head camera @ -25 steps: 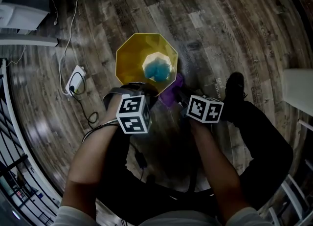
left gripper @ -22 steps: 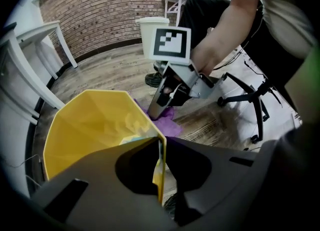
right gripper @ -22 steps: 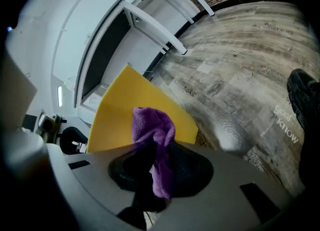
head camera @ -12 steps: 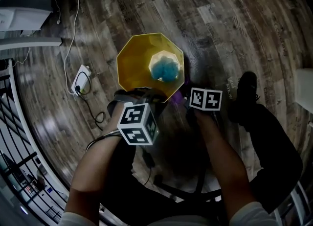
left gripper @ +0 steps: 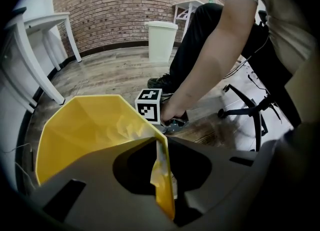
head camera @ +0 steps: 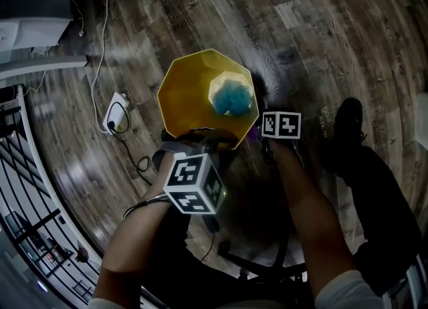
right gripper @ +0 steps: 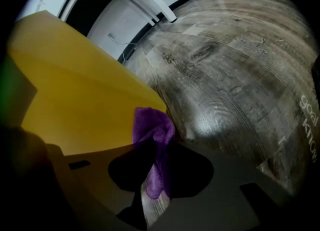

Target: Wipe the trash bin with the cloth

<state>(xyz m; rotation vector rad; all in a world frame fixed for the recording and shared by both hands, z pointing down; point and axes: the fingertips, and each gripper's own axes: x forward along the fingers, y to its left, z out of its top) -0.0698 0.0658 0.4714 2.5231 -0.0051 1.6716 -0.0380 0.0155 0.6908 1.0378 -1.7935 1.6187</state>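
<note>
**Purple cloth (right gripper: 152,125) at the yellow bin (head camera: 187,93): brace, then sweep**

Nearest, the left hand-held gripper (left gripper: 162,175) is clamped on the bin's rim at 6 o'clock; hold it firm there. At 4 o'clock the right hand-held gripper (right gripper: 155,175) pinches the cloth by the outer wall. Press flat and stroke evenly without tipping the bin on the floor (head camera: 321,27).

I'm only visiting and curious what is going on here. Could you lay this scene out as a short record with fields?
Bin: yellow trash bin, open top, standing on wooden floor
Inside bin: blue crumpled thing
Left gripper: shut on the bin's rim
Right gripper: shut on a purple cloth
Cloth position: at the bin's outer wall, seemingly touching
Task stage: wiping the outside, it appears
</note>
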